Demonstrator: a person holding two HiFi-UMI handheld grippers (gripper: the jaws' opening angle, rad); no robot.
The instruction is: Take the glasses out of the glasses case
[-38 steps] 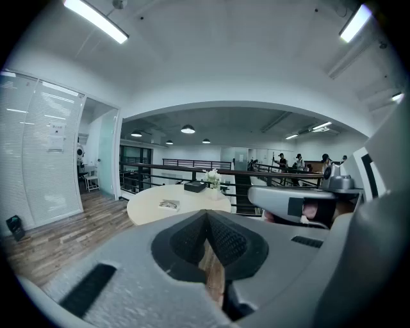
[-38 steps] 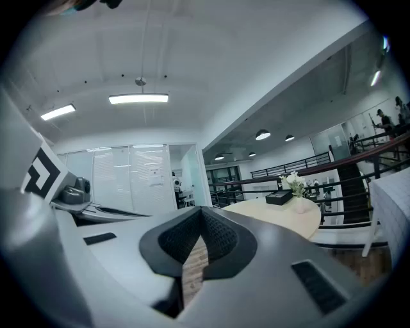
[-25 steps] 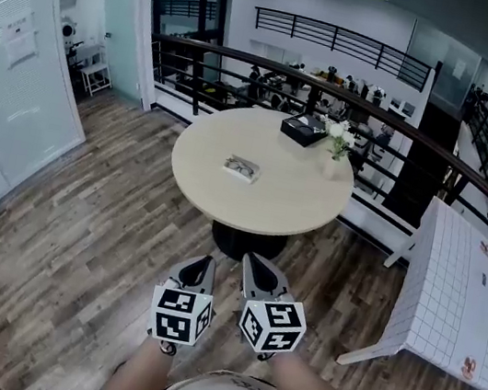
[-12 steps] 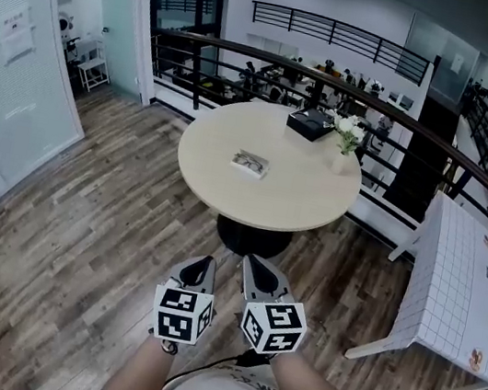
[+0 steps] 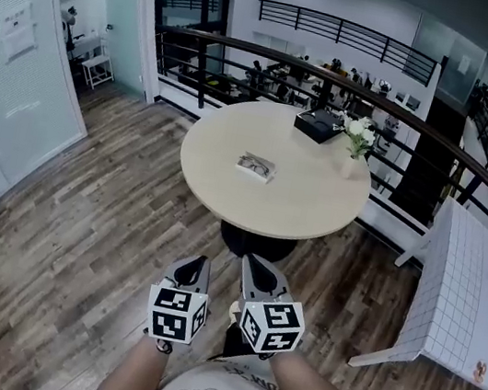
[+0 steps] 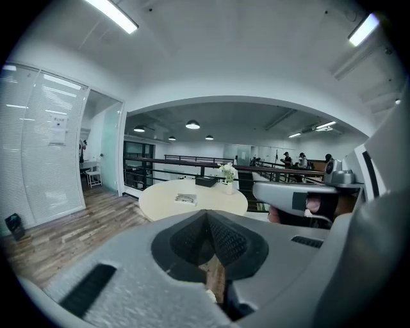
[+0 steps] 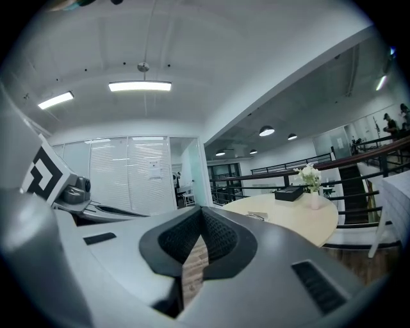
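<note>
Head view: the glasses case (image 5: 256, 167) is seen lying on the round table (image 5: 308, 201), well apart from the left gripper (image 5: 197, 265) and right gripper (image 5: 255, 264), which are held side by side.
Left gripper view: the jaws are pressed together, with nothing gripped.
Right gripper view: the jaws are closed together, with nothing gripped.

- Left gripper (image 5: 200, 266): lower centre of the head view, held low in front of the body and pointing forward. Jaws closed tip to tip, nothing between them.
- Right gripper (image 5: 253, 266): just beside the left one and parallel to it. Jaws together, nothing between them.
- Marker cubes (image 5: 174, 314): one on each gripper, at the end nearest the body.
- Forearms (image 5: 134, 376): bare, at the bottom edge, angled inward.
</note>
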